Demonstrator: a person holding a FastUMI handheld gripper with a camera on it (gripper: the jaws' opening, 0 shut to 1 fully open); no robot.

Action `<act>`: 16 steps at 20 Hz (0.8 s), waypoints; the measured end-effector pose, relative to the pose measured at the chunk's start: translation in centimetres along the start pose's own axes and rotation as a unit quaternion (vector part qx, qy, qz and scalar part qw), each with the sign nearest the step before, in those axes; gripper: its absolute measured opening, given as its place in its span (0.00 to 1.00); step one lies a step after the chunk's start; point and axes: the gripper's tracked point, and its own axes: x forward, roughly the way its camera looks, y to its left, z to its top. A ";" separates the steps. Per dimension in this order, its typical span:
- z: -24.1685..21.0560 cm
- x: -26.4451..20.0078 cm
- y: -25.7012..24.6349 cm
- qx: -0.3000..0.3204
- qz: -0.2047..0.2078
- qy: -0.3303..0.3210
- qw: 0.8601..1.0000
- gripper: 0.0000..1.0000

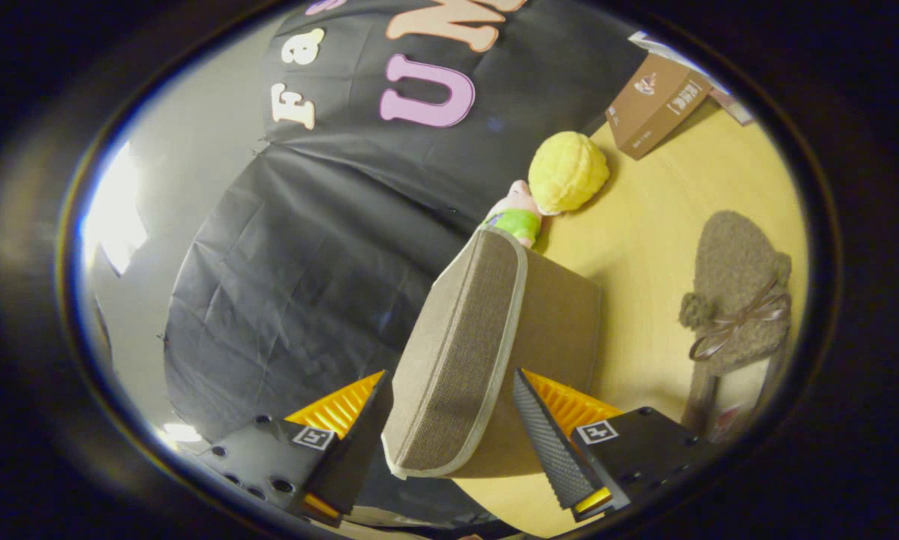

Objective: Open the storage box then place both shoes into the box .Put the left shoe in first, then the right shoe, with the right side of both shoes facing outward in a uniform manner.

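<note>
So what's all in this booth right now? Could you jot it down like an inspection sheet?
Surface: pale wooden table, tilted in this view.
Job's things: grey-brown fabric box lid, raised between the fingers; fuzzy brown shoe with a ribbon bow, lying beyond the fingers.
Clutter: yellow-headed plush toy behind the lid; brown carton at the table's far end.
Gripper: gripper with a finger on each side of the lid; whether both press on it, cannot tell.
Cables: nothing seen.
Surroundings: black cloth wall, bright light beside it.

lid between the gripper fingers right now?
Yes, the storage box lid sits edge-on between the two fingers of the gripper.
</note>
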 end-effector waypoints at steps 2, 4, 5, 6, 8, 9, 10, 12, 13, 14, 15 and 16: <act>-0.3 0.6 -0.2 0.031 0.010 0.005 0.999 1.00; -0.5 1.2 -0.3 0.064 0.023 0.010 0.998 1.00; -0.6 1.4 -0.5 0.075 0.026 0.012 0.997 1.00; -0.7 1.5 -0.6 0.086 0.031 0.014 0.996 1.00; -1.0 1.7 -0.5 0.107 0.045 0.024 0.993 1.00; -1.0 1.6 -0.3 0.111 0.052 0.024 0.992 1.00; -0.7 1.4 -0.1 0.115 0.059 0.023 0.991 1.00; -0.3 1.2 0.6 0.133 0.074 0.025 0.988 0.99; -0.2 1.2 0.5 0.135 0.075 0.026 0.988 0.99; -0.2 0.9 0.7 0.133 0.075 0.026 0.988 0.98; -0.2 0.9 0.7 0.132 0.078 0.027 0.988 0.98; -0.4 1.2 0.9 0.133 0.081 0.029 0.987 0.98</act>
